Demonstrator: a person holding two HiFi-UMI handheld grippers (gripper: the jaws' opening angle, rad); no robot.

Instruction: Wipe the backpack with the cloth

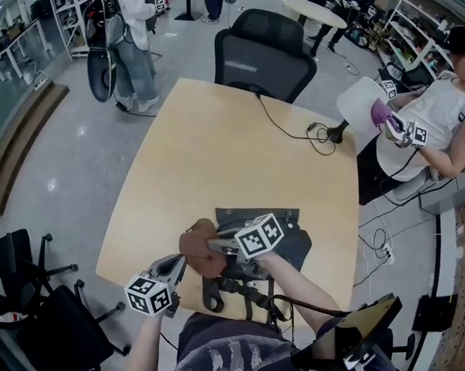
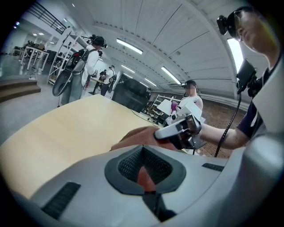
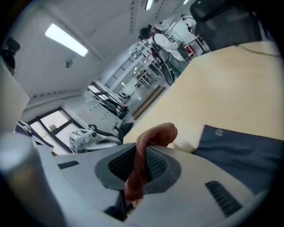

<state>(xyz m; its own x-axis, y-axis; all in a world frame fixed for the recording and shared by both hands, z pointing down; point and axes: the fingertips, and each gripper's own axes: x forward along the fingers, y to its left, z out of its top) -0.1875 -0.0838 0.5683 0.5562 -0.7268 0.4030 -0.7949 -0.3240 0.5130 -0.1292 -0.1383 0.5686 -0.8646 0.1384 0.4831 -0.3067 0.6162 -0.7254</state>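
A brown cloth (image 1: 197,249) hangs bunched between my two grippers over the near edge of the wooden table (image 1: 216,159). My left gripper (image 1: 182,260) is shut on the cloth's lower left corner; a sliver of brown shows between its jaws (image 2: 144,175). My right gripper (image 1: 213,246) is shut on the cloth (image 3: 138,170) from the right, and a fold loops above its jaws. The dark grey backpack (image 1: 295,243) lies flat under and behind the right gripper, straps trailing off the table edge; it also shows in the right gripper view as the backpack (image 3: 242,150).
A black office chair (image 1: 262,54) stands at the table's far side. A black cable (image 1: 291,129) runs across the table's far right. A seated person (image 1: 444,128) is at the right, another person (image 1: 132,47) stands far left. Black chairs (image 1: 31,302) crowd the near left.
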